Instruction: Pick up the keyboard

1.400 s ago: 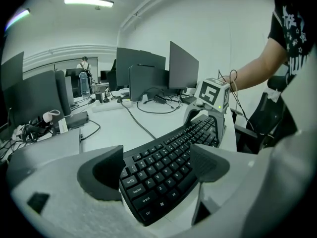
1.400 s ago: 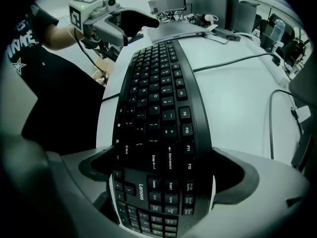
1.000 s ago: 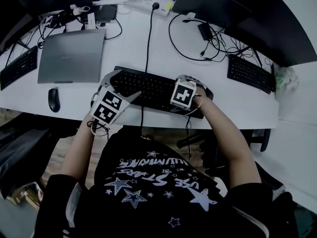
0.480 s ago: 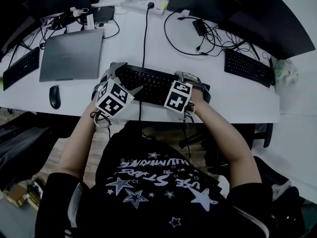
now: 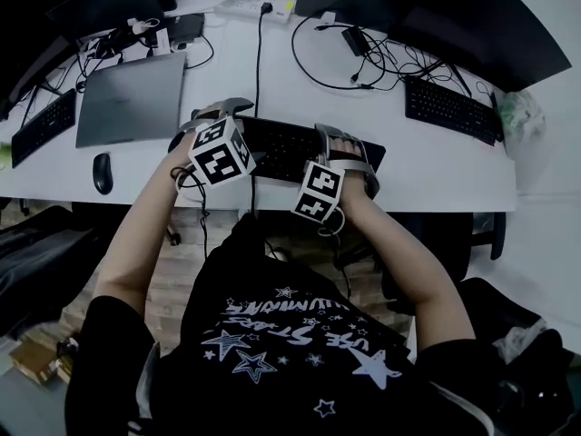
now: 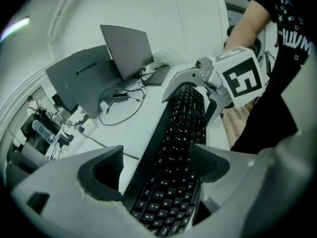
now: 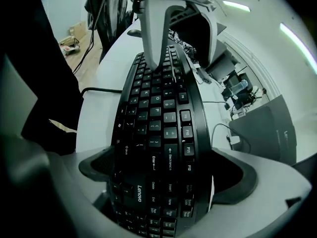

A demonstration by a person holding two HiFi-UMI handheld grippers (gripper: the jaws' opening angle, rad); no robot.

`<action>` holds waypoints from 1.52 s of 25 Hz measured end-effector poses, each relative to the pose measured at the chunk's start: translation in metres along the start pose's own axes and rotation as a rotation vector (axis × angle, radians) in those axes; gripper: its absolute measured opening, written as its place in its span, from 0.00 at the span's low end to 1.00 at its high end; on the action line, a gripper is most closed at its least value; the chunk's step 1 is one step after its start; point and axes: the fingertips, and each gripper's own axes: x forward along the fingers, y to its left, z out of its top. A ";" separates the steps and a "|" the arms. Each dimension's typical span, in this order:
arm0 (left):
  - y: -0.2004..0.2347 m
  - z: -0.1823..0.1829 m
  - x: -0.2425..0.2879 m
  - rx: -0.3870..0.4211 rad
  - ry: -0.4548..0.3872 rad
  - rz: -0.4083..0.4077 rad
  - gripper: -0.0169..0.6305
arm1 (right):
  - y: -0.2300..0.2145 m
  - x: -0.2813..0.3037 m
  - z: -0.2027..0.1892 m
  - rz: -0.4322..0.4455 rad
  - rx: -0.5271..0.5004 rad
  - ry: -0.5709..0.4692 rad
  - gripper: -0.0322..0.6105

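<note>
Holding the keyboard (image 5: 281, 148) between left gripper (image 5: 218, 116) and right gripper (image 5: 346, 158)

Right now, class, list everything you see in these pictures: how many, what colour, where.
keyboard: one, black, near desk edge, between both grippers.
other keyboards: two, black, desk's far left and far right.
laptop: one, grey, closed, left of centre.
mouse: one, black, near edge, left.
monitors: at least two, dark, along the back.
power strip: one, white, back centre.
desk: one, white.
left gripper: one, grey, shut on keyboard's left end.
right gripper: one, grey, shut on its right end.
</note>
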 end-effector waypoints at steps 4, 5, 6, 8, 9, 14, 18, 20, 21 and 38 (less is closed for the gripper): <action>-0.010 0.003 0.006 0.124 0.091 -0.088 0.67 | 0.003 -0.010 0.002 -0.121 -0.030 -0.022 0.95; -0.013 0.002 0.007 0.148 0.116 -0.115 0.67 | 0.004 -0.013 0.003 -0.153 -0.040 -0.037 0.95; -0.017 0.001 0.009 0.170 0.145 -0.147 0.67 | 0.004 -0.016 0.005 -0.185 -0.052 -0.056 0.95; -0.027 -0.002 0.012 0.208 0.206 -0.220 0.67 | 0.006 -0.019 0.005 -0.239 -0.073 -0.080 0.95; -0.032 -0.004 0.013 0.226 0.236 -0.255 0.67 | 0.007 -0.019 0.004 -0.261 -0.080 -0.081 0.95; -0.053 -0.015 0.022 0.295 0.362 -0.368 0.66 | 0.008 -0.023 0.004 -0.333 -0.097 -0.091 0.95; -0.070 -0.025 0.025 0.339 0.437 -0.441 0.66 | 0.011 -0.027 0.005 -0.384 -0.132 -0.125 0.95; -0.071 -0.028 0.028 0.353 0.462 -0.429 0.60 | 0.012 -0.029 0.005 -0.399 -0.143 -0.145 0.95; -0.069 -0.028 0.029 0.355 0.462 -0.412 0.49 | 0.012 -0.030 0.005 -0.404 -0.146 -0.152 0.95; -0.085 -0.012 0.002 0.082 0.400 -0.242 0.16 | 0.008 -0.069 0.001 -0.594 -0.074 -0.198 0.95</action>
